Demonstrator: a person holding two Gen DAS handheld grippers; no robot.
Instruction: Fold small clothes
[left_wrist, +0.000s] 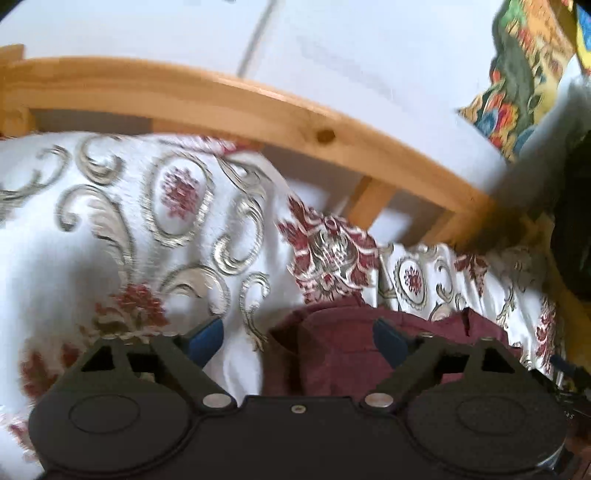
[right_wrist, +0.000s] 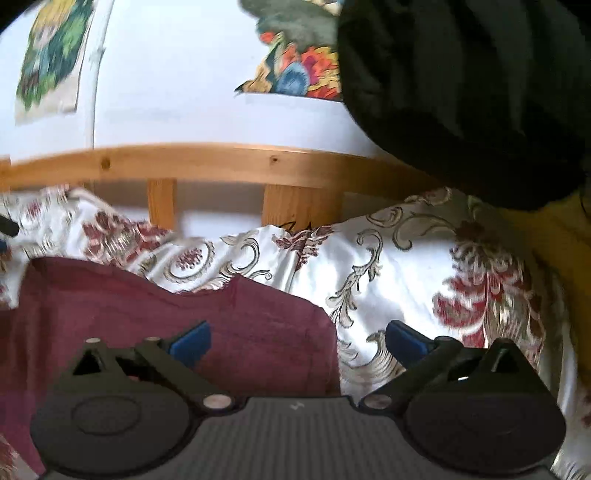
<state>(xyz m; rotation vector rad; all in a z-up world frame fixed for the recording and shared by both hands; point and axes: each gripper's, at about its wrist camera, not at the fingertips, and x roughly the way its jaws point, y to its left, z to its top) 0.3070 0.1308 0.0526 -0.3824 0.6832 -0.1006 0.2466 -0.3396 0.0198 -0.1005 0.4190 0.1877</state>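
White floral bedspread under and ahead of gripper; wooden bed rail beyond it; white wall; colourful patterned cloth far right; black fabric upper right.

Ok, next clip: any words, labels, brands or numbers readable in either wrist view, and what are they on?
None can be read.
Colourful wall picture: only blurred shapes, no lettering to make out.
Right hand-held gripper body: a small pale mark, too small to read.
Far right edge of the left wrist view: a few tiny pale characters, too small and blurred to read.
Maroon garment, patterned bedspread, wooden bed rail: no text.
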